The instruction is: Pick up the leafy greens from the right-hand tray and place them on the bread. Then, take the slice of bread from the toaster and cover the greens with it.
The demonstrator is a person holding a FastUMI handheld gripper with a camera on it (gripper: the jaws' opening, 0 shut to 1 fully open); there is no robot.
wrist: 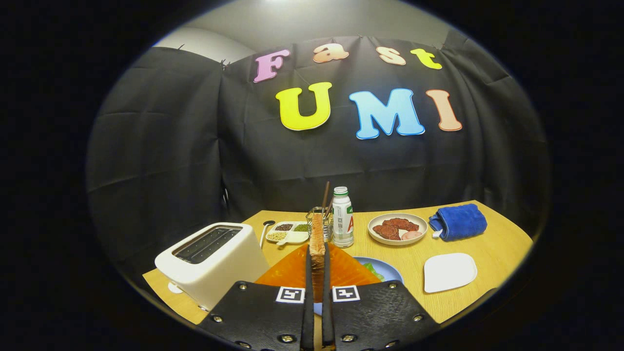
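Observation:
My gripper [317, 265] is shut on a slice of toasted bread [317, 239], held edge-on between the two fingers and lifted above the table. To the left and below stands the white toaster [212, 261], its slots dark. Just ahead of the fingers and under the slice lies a blue plate [385, 269] on an orange mat [292, 270]. A bit of the leafy greens [373, 269] shows on that plate, to the right of the fingers. The bread under the greens is hidden by the fingers and the slice.
A white square tray [449, 272] lies to the right of the plate. Beyond stand a bottle [342, 218], a utensil holder [321, 222], a divided dish of grains [288, 232], a plate of meat [397, 228] and a folded blue towel [458, 222].

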